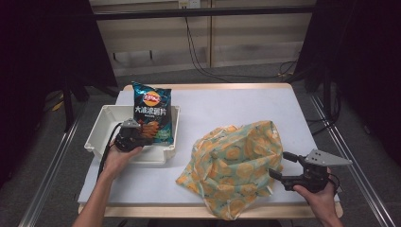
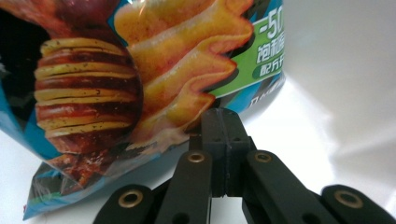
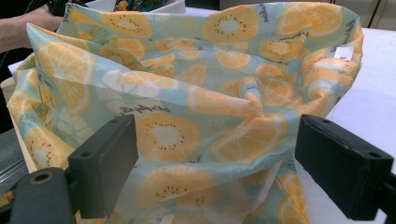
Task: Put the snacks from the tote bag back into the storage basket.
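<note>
— Chips first: where's the chip bag (image 1: 152, 113) right now?

— Standing upright in the white bin (image 1: 101, 124) at the tabletop's left, leaning on the far wall. The left gripper (image 1: 134, 135) has its jaws together, apparently pinching the bag's lower edge; in the left gripper view the jaws meet right at the foil (image 2: 140, 70).

— Why grip it so low?

— Probably to lift it out without crushing the chips.

— And the other hand?

— The right gripper (image 1: 280, 165) sits at the edge of the fruit-print cloth bag (image 1: 236, 161), jaws spread wide apart, the fabric (image 3: 205, 107) between them but not clamped. My guess: it's placed to hold the mouth open for the chips.
</note>
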A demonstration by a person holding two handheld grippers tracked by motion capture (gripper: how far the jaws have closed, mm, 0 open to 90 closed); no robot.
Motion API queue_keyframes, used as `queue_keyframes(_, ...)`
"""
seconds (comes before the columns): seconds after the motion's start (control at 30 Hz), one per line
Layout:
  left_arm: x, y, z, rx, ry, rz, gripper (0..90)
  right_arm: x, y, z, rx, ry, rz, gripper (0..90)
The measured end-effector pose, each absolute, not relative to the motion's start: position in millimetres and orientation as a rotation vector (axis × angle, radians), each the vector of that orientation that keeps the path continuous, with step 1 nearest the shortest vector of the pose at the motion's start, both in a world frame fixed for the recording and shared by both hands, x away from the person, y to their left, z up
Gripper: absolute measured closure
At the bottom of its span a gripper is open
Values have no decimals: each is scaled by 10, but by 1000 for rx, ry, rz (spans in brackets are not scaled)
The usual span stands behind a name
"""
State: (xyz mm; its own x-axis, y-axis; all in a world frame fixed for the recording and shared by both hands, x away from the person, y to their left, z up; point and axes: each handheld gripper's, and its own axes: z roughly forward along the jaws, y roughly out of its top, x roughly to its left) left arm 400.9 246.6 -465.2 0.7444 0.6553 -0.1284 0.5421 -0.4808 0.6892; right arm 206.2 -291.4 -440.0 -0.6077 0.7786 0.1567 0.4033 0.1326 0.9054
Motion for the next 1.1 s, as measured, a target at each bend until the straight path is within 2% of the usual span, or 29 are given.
queue_keyframes(0.63,4280,2270,-4608,2296,898,239,900,2074,-2908,-4423,1147,2070,1460,128)
queue_keyframes(1.1,4457,2419,-4692,2324,944,279,900,2073,-2907,-4424,1143,2073,1463,128)
